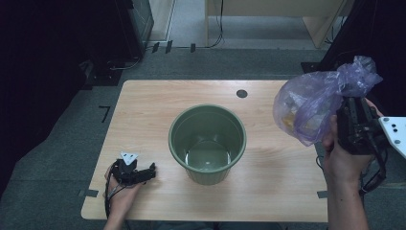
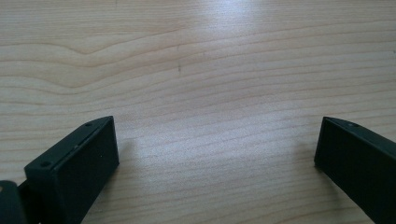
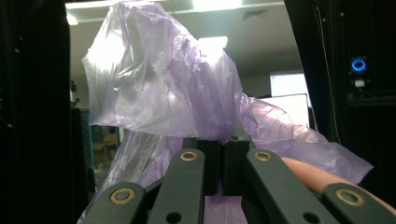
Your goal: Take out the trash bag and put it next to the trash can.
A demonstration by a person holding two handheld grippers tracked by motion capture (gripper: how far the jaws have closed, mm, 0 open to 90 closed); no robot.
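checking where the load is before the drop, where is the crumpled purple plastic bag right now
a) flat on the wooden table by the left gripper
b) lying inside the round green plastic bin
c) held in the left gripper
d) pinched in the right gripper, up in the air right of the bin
d: the right gripper has its jaws shut on the neck of the crumpled purple plastic bag, which hangs to the right of the round green plastic bin, whose inside shows bare.

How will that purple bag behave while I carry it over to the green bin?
Probably floppy: the purple bag hangs as crumpled thin film from the right gripper, whose jaws pinch its gathered neck. It looks light, though something yellowish bulges inside, so it may swing. The film may be slippery; keep the grip shut until it is over the green bin.
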